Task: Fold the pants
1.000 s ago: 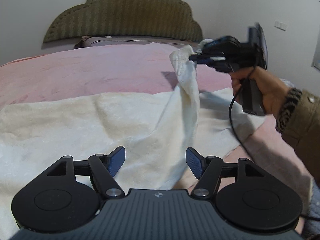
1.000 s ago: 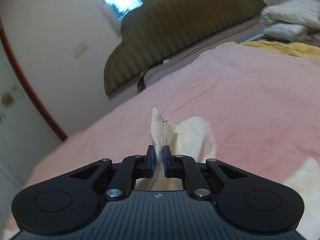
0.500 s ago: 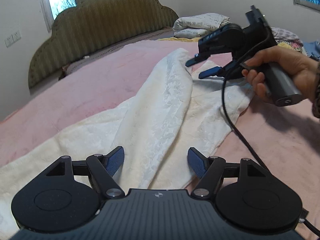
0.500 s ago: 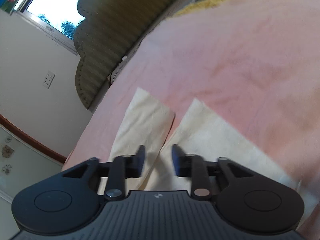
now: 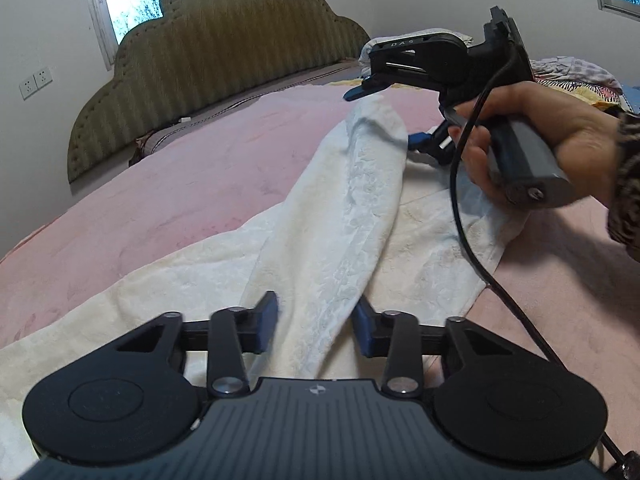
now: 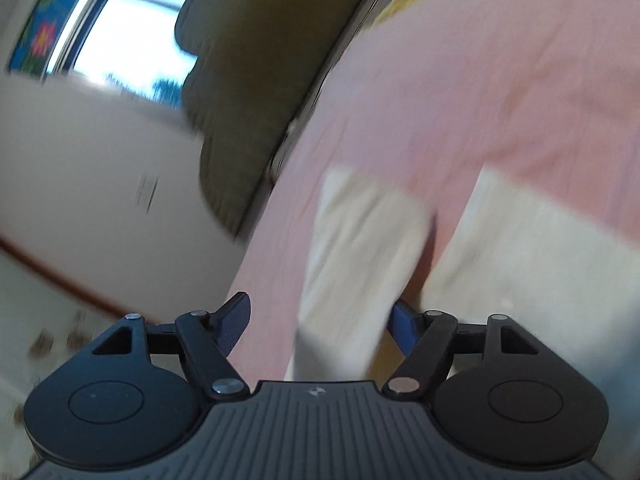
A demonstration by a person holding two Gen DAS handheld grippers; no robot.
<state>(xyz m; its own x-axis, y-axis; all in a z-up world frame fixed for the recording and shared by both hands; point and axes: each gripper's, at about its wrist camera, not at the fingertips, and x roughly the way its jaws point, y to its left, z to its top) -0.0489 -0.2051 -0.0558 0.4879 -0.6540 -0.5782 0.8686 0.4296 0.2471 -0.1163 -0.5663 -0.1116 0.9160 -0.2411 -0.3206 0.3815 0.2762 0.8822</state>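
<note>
The cream pants (image 5: 332, 216) lie spread on the pink bed (image 5: 168, 184), one leg doubled over the other in a soft raised ridge; the left gripper (image 5: 316, 326) is closing its fingers on that ridge, cloth between them but the pads not yet pressing, while the right gripper (image 5: 384, 116) is opening, its fingers wide apart either side of the hem and holding nothing. The risk I see is a shallow pinch; the textured, floppy cloth could slip out or only its top layer lift, skewing the fold, and the dangling cable (image 5: 468, 216) might drag across it.
</note>
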